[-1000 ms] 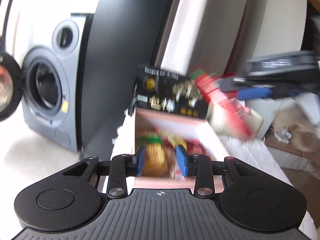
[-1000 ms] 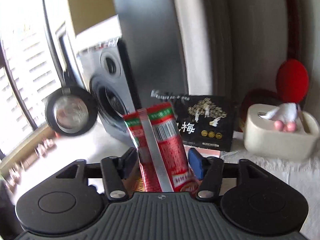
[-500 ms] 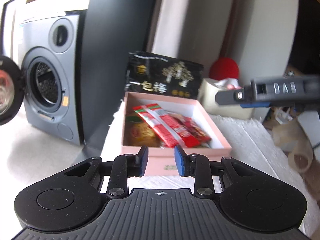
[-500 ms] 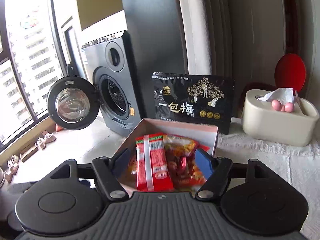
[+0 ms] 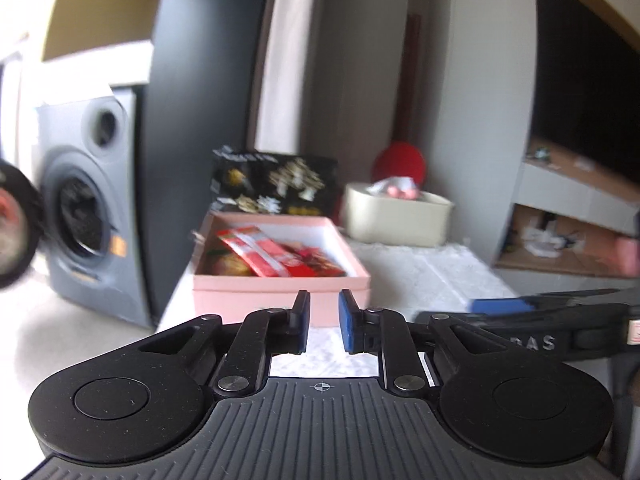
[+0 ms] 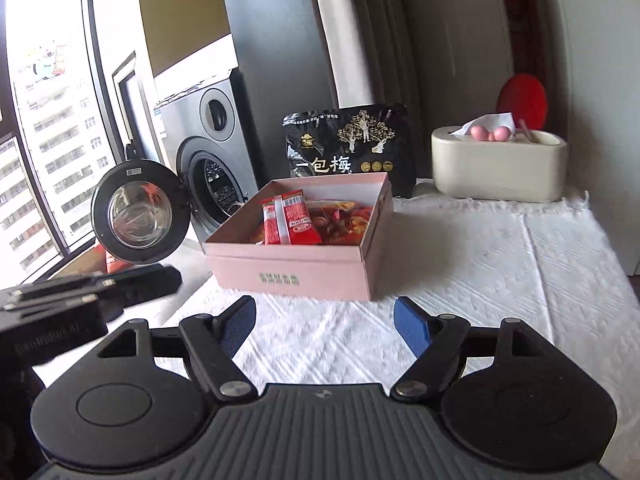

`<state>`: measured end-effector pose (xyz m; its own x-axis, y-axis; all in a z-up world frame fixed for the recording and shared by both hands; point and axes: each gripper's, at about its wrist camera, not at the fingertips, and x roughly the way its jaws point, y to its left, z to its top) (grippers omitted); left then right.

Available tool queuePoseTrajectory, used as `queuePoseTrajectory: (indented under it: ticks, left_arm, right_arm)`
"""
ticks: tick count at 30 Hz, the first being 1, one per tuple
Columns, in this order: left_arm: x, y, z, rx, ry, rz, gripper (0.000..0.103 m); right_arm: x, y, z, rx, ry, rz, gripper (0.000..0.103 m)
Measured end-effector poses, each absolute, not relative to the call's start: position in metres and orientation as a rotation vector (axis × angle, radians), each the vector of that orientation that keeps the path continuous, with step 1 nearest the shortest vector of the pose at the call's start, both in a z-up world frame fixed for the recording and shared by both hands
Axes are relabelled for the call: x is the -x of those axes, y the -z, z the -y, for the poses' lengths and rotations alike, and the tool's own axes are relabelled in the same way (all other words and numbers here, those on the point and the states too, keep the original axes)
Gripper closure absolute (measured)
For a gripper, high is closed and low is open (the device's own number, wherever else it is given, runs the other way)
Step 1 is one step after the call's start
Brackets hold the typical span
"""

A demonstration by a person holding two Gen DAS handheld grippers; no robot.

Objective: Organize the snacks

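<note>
My left tool (image 5: 323,322) is closing, its jaws a narrow gap apart with nothing between them. My right tool (image 6: 325,324) is opening wide, empty, low in the frame before the pink snack box (image 6: 298,270).

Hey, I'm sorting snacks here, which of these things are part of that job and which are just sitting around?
Part of the job:
pink box
red snack packet, lying in the box
black plum bag, standing behind the box

Just lying about:
cream tissue box
washing machine, door open
white table cloth
</note>
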<state>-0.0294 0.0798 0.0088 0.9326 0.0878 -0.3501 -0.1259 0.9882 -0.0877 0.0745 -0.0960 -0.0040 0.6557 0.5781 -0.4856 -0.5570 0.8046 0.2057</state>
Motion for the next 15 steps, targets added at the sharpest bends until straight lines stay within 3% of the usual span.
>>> queuePoseTrajectory:
  ticks: [15]
  left_arm:
    - [0.041, -0.007, -0.048, 0.053, -0.140, -0.425, 0.084]
  right_arm:
    - [-0.040, 0.008, 0.109, -0.029, -0.573, -0.535, 0.023]
